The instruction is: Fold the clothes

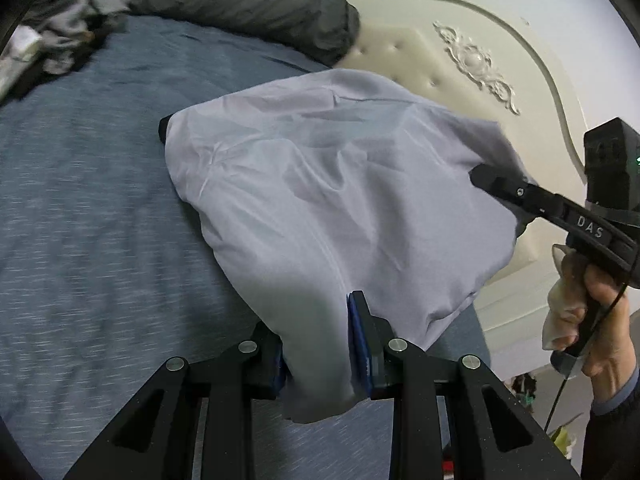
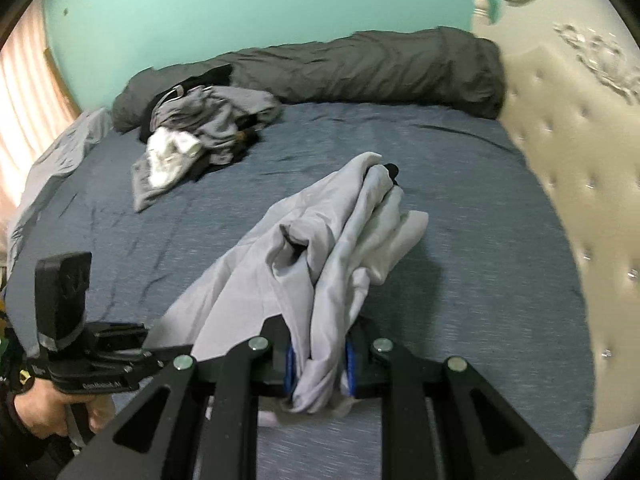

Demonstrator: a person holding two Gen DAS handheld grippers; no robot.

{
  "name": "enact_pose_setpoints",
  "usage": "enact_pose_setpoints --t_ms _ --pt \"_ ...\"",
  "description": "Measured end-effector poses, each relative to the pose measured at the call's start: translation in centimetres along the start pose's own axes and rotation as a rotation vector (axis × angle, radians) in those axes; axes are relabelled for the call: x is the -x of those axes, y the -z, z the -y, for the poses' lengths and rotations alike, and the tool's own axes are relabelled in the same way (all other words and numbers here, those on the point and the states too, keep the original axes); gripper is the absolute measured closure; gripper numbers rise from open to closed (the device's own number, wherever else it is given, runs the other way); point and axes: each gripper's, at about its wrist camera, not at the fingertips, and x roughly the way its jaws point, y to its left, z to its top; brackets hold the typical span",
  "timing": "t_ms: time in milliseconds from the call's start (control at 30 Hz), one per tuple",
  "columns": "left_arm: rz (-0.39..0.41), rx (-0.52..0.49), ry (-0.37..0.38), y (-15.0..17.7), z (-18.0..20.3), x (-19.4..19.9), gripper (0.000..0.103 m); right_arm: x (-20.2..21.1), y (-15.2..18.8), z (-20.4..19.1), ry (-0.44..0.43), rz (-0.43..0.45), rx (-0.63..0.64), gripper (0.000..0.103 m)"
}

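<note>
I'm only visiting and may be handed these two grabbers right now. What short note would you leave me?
Left gripper: fingers shut on the light grey garment.
Right gripper: fingers shut on the same garment, bunched.
The garment hangs lifted between both, above the blue bedsheet.
Unfolded clothes pile lies at the far side, by the dark rolled duvet.
Done: garment picked up.
Left: lay it flat, fold it, then the pile.

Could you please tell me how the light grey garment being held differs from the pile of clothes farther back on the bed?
The light grey garment is one piece, lifted off the bed and gripped by both tools; the pile of clothes is several crumpled pieces, grey, white and black, lying untouched by the dark rolled duvet. Both are unfolded.
</note>
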Motion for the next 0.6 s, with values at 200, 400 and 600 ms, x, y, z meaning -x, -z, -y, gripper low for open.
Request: enact_pose_setpoints --t_ms 200,400,600 --pt "-0.024 -0.023 0.013 -1.2 5.5 -6.4 0.073 1.3 2.1 6.8 0.069 0.009 -0.046 0.086" --pt "-0.038 -0.067 0.023 -1.6 9.9 -11.7 0.073 3.0 4.9 13.6 0.120 0.034 -0.098 0.086" --pt "-0.092 -0.098 0.004 0.0 11.7 -16.7 0.073 2.5 10.1 19.1 0.169 0.012 -0.165 0.086"
